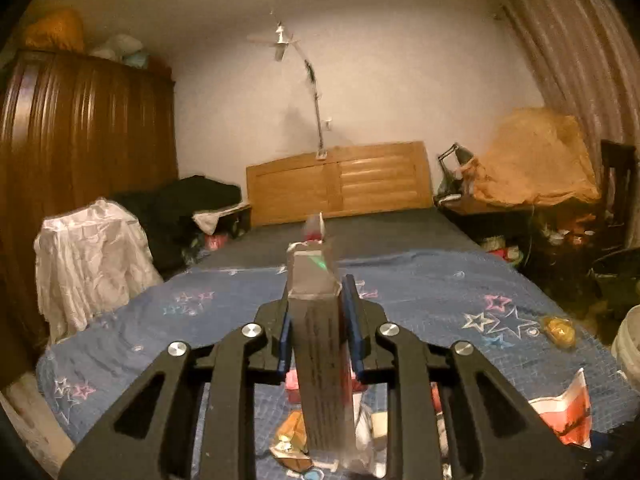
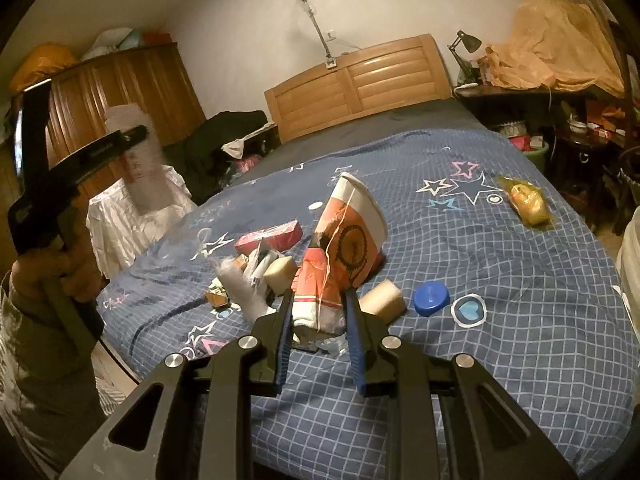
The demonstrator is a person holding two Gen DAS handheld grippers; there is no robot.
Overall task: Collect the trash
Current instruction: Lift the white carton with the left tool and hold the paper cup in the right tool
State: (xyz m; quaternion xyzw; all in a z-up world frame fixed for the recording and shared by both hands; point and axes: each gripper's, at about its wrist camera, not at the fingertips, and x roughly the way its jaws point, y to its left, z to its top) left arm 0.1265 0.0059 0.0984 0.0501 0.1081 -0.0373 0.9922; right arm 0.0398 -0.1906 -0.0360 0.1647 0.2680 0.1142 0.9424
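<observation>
Right gripper (image 2: 320, 336) was clamped on a crumpled orange-and-white paper bag (image 2: 340, 252) near the bed's (image 2: 520, 320) foot edge; thin paper could've torn; left gripper (image 1: 318, 320) pinched a clear flattened plastic bottle (image 1: 316, 320), slick, might've slipped.

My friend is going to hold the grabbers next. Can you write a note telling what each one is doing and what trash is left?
Left tool: shut on a clear crumpled plastic bottle, lifted off the bed.
Right tool: shut on the base of a crushed orange-and-white paper cup, low over the blue star-patterned bedspread.
Done: two pieces picked up; neither is binned yet, and no bin is clearly in view.
Left on the bed: blue round plastic cap, yellow plastic wrapper, pink flat box, two beige foam cylinders, and small scraps and wrappers in a pile.
</observation>
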